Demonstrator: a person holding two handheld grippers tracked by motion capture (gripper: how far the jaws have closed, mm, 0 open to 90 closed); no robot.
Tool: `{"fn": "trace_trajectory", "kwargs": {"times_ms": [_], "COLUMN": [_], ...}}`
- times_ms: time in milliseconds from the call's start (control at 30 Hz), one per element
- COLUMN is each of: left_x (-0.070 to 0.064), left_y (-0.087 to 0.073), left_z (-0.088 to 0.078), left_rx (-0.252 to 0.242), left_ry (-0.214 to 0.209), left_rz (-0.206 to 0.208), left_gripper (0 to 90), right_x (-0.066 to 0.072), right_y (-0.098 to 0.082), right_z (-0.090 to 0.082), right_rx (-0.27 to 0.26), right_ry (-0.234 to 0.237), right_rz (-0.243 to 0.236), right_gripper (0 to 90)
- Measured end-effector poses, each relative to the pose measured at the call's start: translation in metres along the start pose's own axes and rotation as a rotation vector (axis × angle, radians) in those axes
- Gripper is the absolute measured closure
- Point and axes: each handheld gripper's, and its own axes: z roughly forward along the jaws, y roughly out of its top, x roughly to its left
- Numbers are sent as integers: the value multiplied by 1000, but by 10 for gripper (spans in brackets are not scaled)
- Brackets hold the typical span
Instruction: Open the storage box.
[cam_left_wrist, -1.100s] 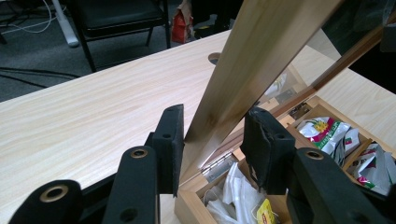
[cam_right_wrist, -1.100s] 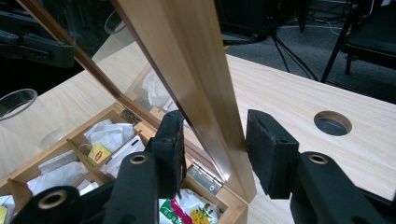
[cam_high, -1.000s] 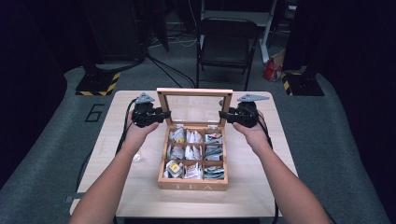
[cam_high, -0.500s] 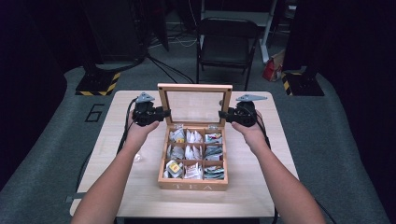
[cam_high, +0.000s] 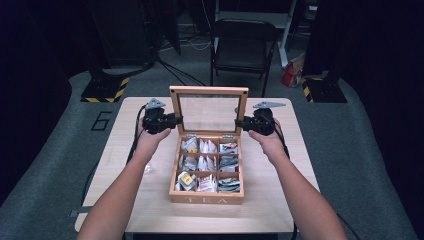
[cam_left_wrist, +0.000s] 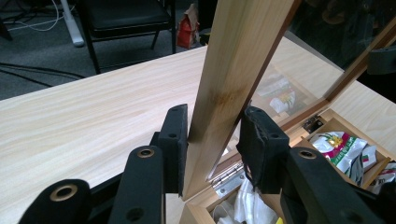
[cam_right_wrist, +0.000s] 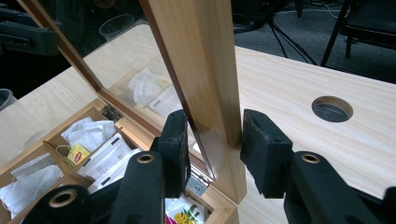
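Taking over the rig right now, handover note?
Left gripper: jaws straddle the lid's left rail, one pad on wood, full clamp unclear.
Right gripper: shut on the lid's right rail.
Tea box sits mid-table, tea bags in its compartments.
Done: lid stands upright, box open.
Left: likely swing the lid with both grippers together, then let go.

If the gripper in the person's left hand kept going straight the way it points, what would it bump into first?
The left gripper points across the table at the tea box's upright lid, whose wooden side rail already stands between its jaws. It would likely meet that rail at once, though the depth is hard to judge.
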Motion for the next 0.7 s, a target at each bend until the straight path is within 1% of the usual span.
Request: {"fn": "trace_trajectory", "kwargs": {"times_ms": [33, 67, 100, 133, 233, 333, 400, 433, 467, 500, 600, 633, 700], "left_x": [0, 0, 0, 0, 1, 1, -3, -4, -5, -6, -7, -7, -8], "left_y": [0, -1, -1, -1, -1, 0, -1, 0, 0, 0, 0, 1, 1], "left_z": [0, 0, 0, 0, -5, -6, -8, -10, -10, -12, -13, -15, -17], "left_rx": [9, 11, 11, 13, 21, 19, 8, 10, 9, 15, 20, 20, 19], "left_ry": [-2, 7, 7, 13, 6, 7, -1, -8, -12, -15, -21, -20, -23], "left_rz": [-7, -6, -6, -4, -3, 1, -34, -29, -34, -15, -7, 7, 8], "left_gripper": [622, 609, 583, 583, 577, 578, 577, 577, 577, 573, 569, 570, 569], "right_x": [0, 0, 0, -1, -2, -3, -4, -4, -5, -5, -6, -7, -9], "right_y": [1, 1, 1, 2, 4, 5, 5, 5, 5, 5, 6, 5, 5], "right_z": [1, 2, 2, 2, 4, 5, 6, 8, 8, 9, 10, 12, 13], "right_rx": [1, 3, 3, 6, 15, 18, 21, 20, 18, 16, 12, 11, 6], "right_ry": [-4, -6, -6, -9, -14, -16, -17, -24, -25, -27, -30, -33, -35], "right_rz": [-3, -7, -7, -11, -16, -22, -15, -11, -9, -7, -1, 6, 10], "right_gripper": [617, 621, 621, 626, 637, 640, 642, 646, 647, 647, 648, 648, 650]}}
